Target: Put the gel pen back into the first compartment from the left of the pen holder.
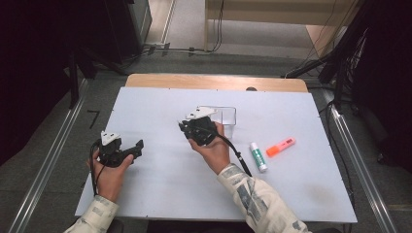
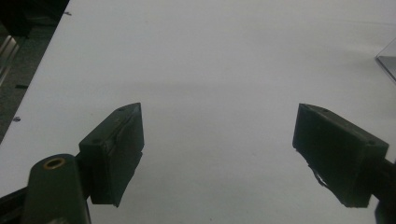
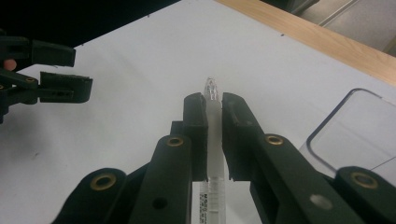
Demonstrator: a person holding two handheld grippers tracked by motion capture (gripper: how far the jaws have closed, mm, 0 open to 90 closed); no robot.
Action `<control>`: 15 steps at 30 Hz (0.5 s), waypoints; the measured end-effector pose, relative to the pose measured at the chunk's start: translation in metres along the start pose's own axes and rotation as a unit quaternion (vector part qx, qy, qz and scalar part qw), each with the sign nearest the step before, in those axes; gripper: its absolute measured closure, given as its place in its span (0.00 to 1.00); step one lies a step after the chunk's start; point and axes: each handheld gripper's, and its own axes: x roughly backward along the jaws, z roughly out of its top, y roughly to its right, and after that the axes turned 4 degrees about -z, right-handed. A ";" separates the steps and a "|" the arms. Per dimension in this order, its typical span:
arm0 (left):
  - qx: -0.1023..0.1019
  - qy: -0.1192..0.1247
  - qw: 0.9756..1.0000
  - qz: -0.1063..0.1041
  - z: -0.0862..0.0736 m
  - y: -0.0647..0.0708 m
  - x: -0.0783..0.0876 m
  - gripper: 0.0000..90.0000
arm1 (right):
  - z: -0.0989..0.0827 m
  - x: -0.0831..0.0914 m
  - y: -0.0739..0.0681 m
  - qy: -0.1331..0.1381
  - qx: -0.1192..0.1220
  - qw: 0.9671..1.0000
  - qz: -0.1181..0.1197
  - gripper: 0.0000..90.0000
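Note:
My right gripper (image 3: 214, 101) is shut on a clear plastic pen (image 3: 212, 87) that runs lengthwise between its jaws, with the tip poking out past the fingertips. In the high view the right gripper (image 1: 185, 127) hangs a little above the middle of the white table (image 1: 160, 174), just left of a clear tray (image 1: 227, 116). My left gripper (image 2: 217, 126) stands open over bare table with nothing between its jaws. It sits near the table's left edge in the high view (image 1: 137, 145) and appears at the far left of the right gripper view (image 3: 60, 70).
A white glue stick with a green label (image 1: 258, 157) and an orange highlighter (image 1: 281, 146) lie on the table to the right of my right hand. The clear tray (image 3: 355, 130) is beside the right gripper; its corner (image 2: 387, 60) shows in the left gripper view.

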 end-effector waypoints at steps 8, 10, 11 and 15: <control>-0.001 0.000 1.000 0.000 0.000 0.000 0.000 0.19 | 0.008 -0.003 0.005 0.005 -0.005 1.000 -0.003 0.88; 0.001 0.001 1.000 0.000 0.000 0.000 0.000 0.19 | 0.010 -0.004 0.007 0.007 -0.008 1.000 -0.004 0.88; 0.001 0.000 1.000 0.000 0.000 0.000 0.000 0.19 | 0.012 -0.004 0.008 0.008 -0.010 1.000 -0.003 0.88; 0.002 0.001 1.000 0.000 0.000 0.000 0.000 0.19 | 0.018 -0.004 0.011 0.012 -0.013 1.000 -0.007 0.88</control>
